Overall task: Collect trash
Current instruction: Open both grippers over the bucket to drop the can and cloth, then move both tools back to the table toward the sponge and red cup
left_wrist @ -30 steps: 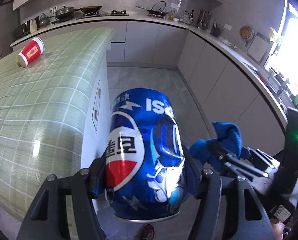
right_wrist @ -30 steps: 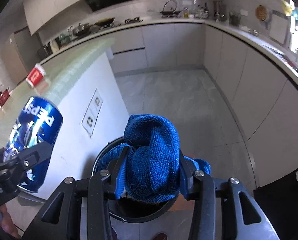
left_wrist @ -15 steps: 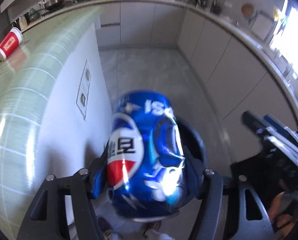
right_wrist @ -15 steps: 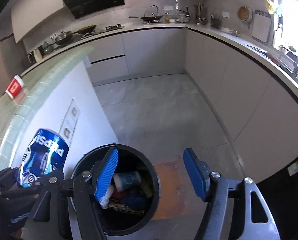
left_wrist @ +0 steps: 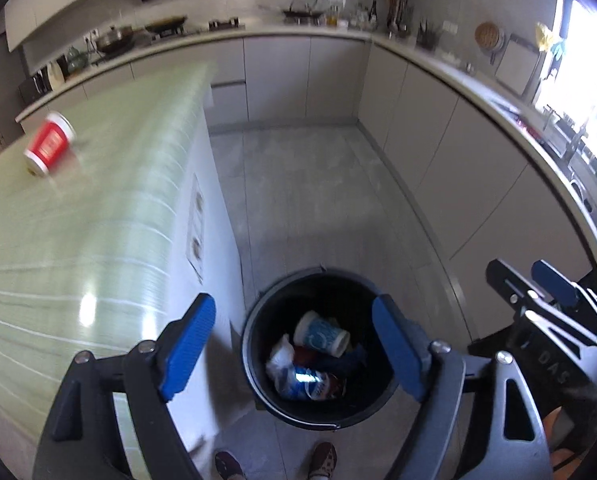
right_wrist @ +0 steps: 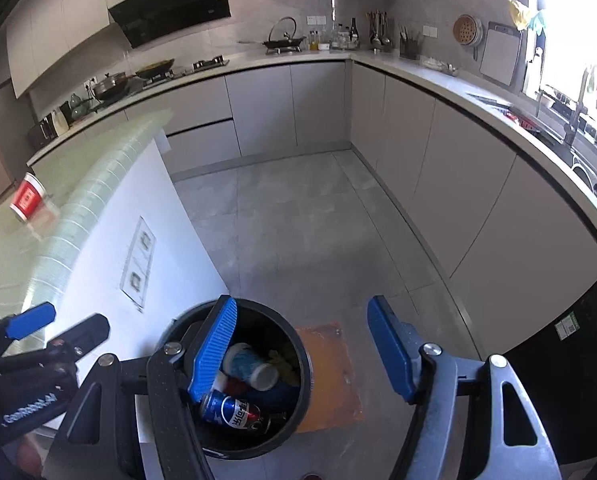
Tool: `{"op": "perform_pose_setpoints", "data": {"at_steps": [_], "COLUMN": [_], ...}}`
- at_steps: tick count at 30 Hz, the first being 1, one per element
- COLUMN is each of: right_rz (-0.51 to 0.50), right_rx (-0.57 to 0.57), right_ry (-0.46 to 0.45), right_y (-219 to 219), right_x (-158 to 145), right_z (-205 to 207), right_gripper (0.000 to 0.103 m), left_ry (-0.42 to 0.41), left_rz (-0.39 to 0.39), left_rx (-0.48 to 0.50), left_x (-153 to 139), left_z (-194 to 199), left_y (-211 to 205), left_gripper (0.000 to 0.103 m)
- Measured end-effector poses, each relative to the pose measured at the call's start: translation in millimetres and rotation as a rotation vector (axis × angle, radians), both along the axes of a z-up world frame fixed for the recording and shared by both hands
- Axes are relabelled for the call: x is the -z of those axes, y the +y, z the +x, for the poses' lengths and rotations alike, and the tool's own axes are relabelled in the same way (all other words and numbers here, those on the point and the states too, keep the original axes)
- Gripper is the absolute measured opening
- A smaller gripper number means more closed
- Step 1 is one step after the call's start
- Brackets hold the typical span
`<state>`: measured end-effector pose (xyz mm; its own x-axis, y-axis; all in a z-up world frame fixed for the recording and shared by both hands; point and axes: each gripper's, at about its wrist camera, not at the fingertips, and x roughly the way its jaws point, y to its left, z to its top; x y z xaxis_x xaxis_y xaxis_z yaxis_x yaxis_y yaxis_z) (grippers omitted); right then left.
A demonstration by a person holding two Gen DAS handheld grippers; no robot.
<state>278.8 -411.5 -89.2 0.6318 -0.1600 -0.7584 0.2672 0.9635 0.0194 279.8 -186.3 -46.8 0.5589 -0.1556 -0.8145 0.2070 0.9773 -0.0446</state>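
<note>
Both grippers, left (left_wrist: pixel 294 350) and right (right_wrist: pixel 302 350), gape wide and empty above the bin (left_wrist: pixel 254 344); the can (right_wrist: pixel 234 408) lies sideways inside, kitchen floor (right_wrist: pixel 298 232) around.

This is a home kitchen: pale flat-fronted cabinets (right_wrist: pixel 322 108) run in an L under a long countertop (right_wrist: pixel 438 76), with a black range hood (right_wrist: pixel 170 8) over a gas hob (right_wrist: pixel 208 62) and a wok (right_wrist: pixel 156 66) beside it. Bottles and a utensil holder (right_wrist: pixel 408 46) crowd the corner (a cutting board (right_wrist: pixel 500 54) leans by the bright window), and a sink faucet (right_wrist: pixel 574 120) stands along the right run. A green tiled island (left_wrist: pixel 98 216) carries a red paper cup (left_wrist: pixel 50 144) lying on its side, and a black trash bin (left_wrist: pixel 318 360) sits on the grey tiled floor (right_wrist: pixel 298 220).
</note>
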Motion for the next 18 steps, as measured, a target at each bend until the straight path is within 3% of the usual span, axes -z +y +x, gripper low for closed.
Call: {"op": "perform_pose_setpoints", "data": {"at_steps": [7,18], "right_rz": [-0.015,-0.071], "right_rx": [-0.031,-0.071], "right_ry": [-0.076,-0.157], "right_y": [54,200], "right_x": [-46,-92], "right_z": [-4,9], "right_gripper": [0.074,0.077], "left_ry": [-0.088,-0.195], "left_rz": [0.002,0.043], "left_rx": [-0.046,-0.175], "left_x": [-47,-63], "left_z": [-9,-1], "left_y": [59,190], "left_gripper": [0.083,0.083]}}
